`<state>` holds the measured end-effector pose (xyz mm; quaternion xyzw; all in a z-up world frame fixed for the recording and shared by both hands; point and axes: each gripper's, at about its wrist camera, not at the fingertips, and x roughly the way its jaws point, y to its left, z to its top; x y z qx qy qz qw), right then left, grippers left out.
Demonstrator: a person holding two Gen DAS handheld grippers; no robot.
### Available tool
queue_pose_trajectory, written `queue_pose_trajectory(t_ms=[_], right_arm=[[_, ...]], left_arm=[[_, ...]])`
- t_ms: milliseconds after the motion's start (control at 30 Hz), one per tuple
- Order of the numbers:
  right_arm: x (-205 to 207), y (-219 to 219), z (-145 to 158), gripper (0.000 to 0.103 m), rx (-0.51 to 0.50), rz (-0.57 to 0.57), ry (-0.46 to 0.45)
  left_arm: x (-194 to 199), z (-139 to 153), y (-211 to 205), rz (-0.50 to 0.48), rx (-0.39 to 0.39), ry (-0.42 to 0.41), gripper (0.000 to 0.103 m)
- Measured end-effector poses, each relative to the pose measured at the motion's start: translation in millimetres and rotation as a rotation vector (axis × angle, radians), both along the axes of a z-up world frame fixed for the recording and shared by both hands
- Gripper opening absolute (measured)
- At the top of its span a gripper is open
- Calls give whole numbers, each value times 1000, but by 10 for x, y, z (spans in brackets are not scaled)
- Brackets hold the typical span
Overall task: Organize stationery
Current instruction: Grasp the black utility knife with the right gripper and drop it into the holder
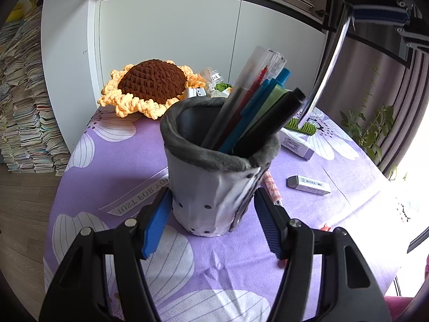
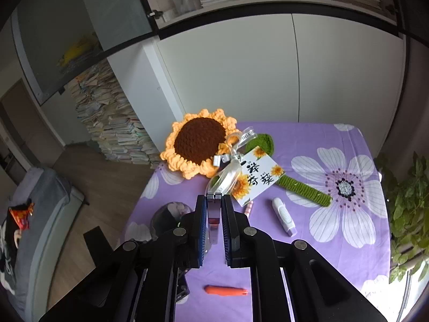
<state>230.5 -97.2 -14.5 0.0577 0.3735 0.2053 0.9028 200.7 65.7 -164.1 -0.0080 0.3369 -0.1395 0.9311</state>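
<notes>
A grey-rimmed white fabric pen holder (image 1: 214, 187) stands on the purple flowered cloth, filled with several pens and markers (image 1: 257, 107). My left gripper (image 1: 212, 191) is shut on its lower body, one blue pad on each side. My right gripper (image 1: 356, 18) hangs high at the upper right, shut on a thin clear ruler (image 1: 325, 67) that slants down towards the holder's right side. In the right wrist view the ruler (image 2: 214, 212) shows edge-on between the closed pads of the right gripper (image 2: 214, 196). The holder (image 2: 167, 213) is mostly hidden behind the left finger there.
A white eraser (image 1: 308, 185), a white-lilac correction tape (image 1: 296, 142) (image 2: 284, 217), a pink pen (image 1: 272, 187) and an orange stick-shaped item (image 2: 228, 291) lie on the cloth. A crochet sunflower (image 2: 199, 143) with a card (image 2: 257, 179) lies at the back. White cupboard doors stand behind.
</notes>
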Motion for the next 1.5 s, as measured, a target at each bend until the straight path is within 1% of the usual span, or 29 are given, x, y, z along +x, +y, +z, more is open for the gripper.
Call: queue_pose_trajectory(t_ms=[200, 300, 367, 433, 600, 667, 733, 933, 1067, 1300, 1400, 1500], right_arm=[[-164, 153, 368, 12, 17, 59, -106], [-208, 247, 443, 12, 20, 85, -143], [-191, 322, 417, 12, 17, 101, -151], [-135, 405, 323, 12, 6, 115, -140], [15, 554, -16, 12, -57, 119, -79], [46, 586, -112, 12, -63, 136, -45], [40, 613, -175, 12, -74, 146, -31], [-32, 670, -278, 12, -131, 184, -14], [-28, 656, -356, 12, -159, 190, 23], [13, 564, -388, 12, -140, 181, 68], [1, 539, -359, 12, -138, 172, 59], [-3, 474, -298, 12, -107, 164, 46]], left_arm=[[0, 0, 0, 0, 0, 0, 63], [0, 0, -1, 0, 0, 0, 63], [-1, 0, 0, 0, 0, 0, 63], [0, 0, -1, 0, 0, 0, 63], [-1, 1, -1, 0, 0, 0, 63], [-1, 0, 0, 0, 0, 0, 63], [-1, 0, 0, 0, 0, 0, 63], [-1, 0, 1, 0, 0, 0, 63], [-1, 1, -1, 0, 0, 0, 63], [-1, 0, 1, -1, 0, 0, 63], [-1, 0, -1, -1, 0, 0, 63], [-1, 0, 1, -1, 0, 0, 63]])
